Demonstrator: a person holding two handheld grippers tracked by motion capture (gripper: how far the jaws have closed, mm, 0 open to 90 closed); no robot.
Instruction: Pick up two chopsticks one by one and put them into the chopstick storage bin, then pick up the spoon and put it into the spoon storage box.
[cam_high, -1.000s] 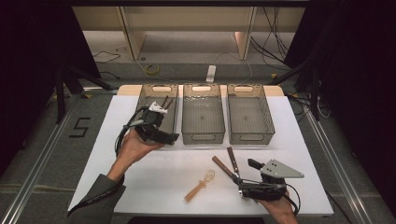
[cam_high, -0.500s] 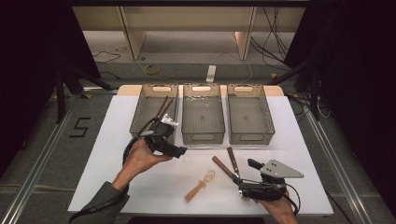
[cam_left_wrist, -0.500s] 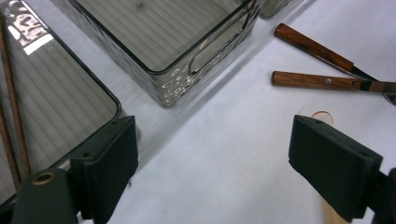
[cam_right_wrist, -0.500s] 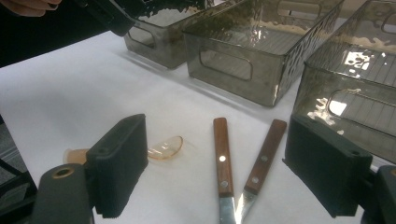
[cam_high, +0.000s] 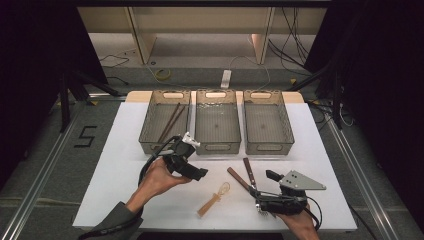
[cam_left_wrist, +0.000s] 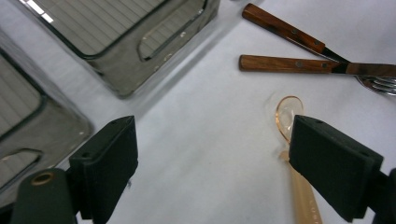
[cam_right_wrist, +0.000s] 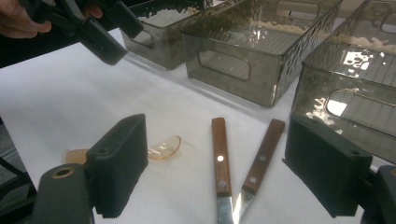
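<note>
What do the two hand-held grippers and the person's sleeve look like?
Both grippers are black with blocky jaws. The left gripper carries a white part and a looping black cable. The right gripper has a grey three-cornered plate on top. The left forearm wears a dark grey-green sleeve.

amber spoon (cam_high: 214, 198), brown-handled cutlery (cam_high: 244, 175), smoky-grey bins (cam_high: 217, 146)

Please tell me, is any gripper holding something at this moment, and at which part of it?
Nothing is held. The left gripper is open above the table near the plastic spoon. The right gripper is open too, with nothing between its jaws.
</note>
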